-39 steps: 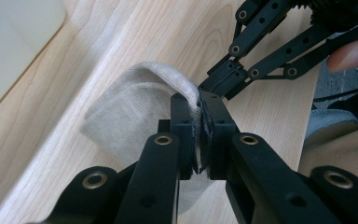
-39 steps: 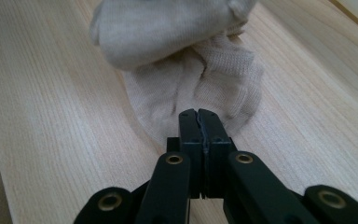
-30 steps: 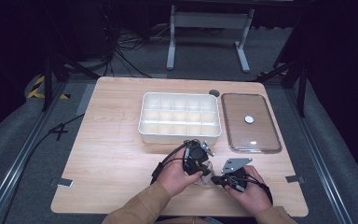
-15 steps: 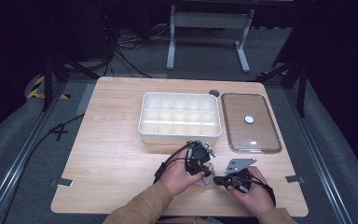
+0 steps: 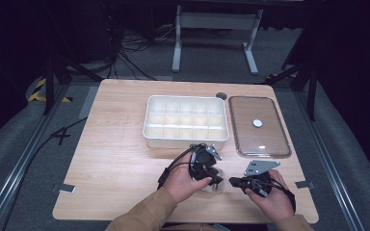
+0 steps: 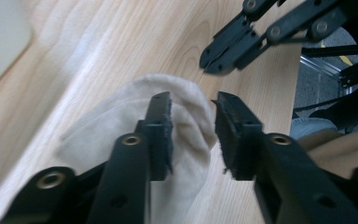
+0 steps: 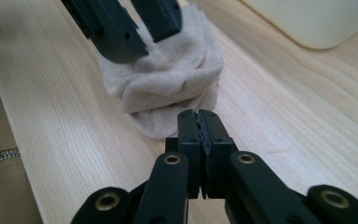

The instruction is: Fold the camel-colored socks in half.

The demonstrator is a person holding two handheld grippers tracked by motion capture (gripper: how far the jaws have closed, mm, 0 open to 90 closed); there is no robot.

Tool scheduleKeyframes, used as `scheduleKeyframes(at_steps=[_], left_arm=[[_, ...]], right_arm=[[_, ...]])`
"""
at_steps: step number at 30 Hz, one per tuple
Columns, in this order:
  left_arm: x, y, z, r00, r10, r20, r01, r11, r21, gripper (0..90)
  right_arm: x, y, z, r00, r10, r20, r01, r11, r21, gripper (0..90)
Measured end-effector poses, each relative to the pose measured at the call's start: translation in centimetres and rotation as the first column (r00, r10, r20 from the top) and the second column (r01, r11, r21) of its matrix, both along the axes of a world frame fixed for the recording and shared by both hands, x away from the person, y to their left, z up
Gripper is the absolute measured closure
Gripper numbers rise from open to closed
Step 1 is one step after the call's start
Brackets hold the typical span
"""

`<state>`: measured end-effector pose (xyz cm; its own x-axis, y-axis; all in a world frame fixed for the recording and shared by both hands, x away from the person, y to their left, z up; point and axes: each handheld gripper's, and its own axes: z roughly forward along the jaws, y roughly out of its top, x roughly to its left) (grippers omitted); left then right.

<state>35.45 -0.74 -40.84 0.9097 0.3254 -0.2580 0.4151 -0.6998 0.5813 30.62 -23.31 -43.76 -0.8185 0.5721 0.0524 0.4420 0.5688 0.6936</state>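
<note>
White divided box, compartments bare, glass lid beside

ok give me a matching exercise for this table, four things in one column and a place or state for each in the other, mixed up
Things
1. beige sock
2. compartment tray
3. clear lid
4. right claw

Places or states
A. lies flat on the table to the right of the white box
B. jaws shut with nothing between them
C. bunched up on the wood under the left claw, whose jaws have just been opening
D. white, divided into empty cells, at the middle of the table

Pairs: 1-C, 2-D, 3-A, 4-B
</note>
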Motion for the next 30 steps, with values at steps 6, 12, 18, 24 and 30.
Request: scheduleKeyframes(at_steps=[6, 12, 18, 24, 30], left_arm=[[0.2, 2.8, 0.1, 0.9982, 0.053, 0.029, -0.054, 0.9978, 0.038, 78.5], [0.2, 3.9, -1.4, 0.9985, 0.051, 0.019, -0.053, 0.9935, 0.101, 82.4], [-0.4, 3.1, -2.1, 0.9996, 0.003, 0.029, -0.007, 0.9916, 0.129, 82.9], [-0.6, 2.4, -2.8, 0.9999, -0.012, 0.006, 0.011, 0.9905, 0.137, 84.0], [-0.6, 1.7, -3.2, 0.9997, -0.026, -0.006, 0.026, 0.9875, 0.156, 84.0]], right_arm=[[0.0, 0.6, 1.2, 0.9995, 0.017, 0.029, -0.018, 0.9991, 0.039, 88.9], [0.4, 2.5, 2.2, 0.9972, 0.056, 0.050, -0.060, 0.9942, 0.090, 88.9], [0.8, 4.2, 1.3, 0.9957, 0.089, 0.026, -0.091, 0.9913, 0.094, 87.7], [1.0, 5.0, 0.3, 0.9953, 0.096, 0.012, -0.097, 0.9928, 0.070, 86.8], [1.0, 4.1, -0.6, 0.9978, 0.063, 0.019, -0.063, 0.9979, 0.011, 84.5]])
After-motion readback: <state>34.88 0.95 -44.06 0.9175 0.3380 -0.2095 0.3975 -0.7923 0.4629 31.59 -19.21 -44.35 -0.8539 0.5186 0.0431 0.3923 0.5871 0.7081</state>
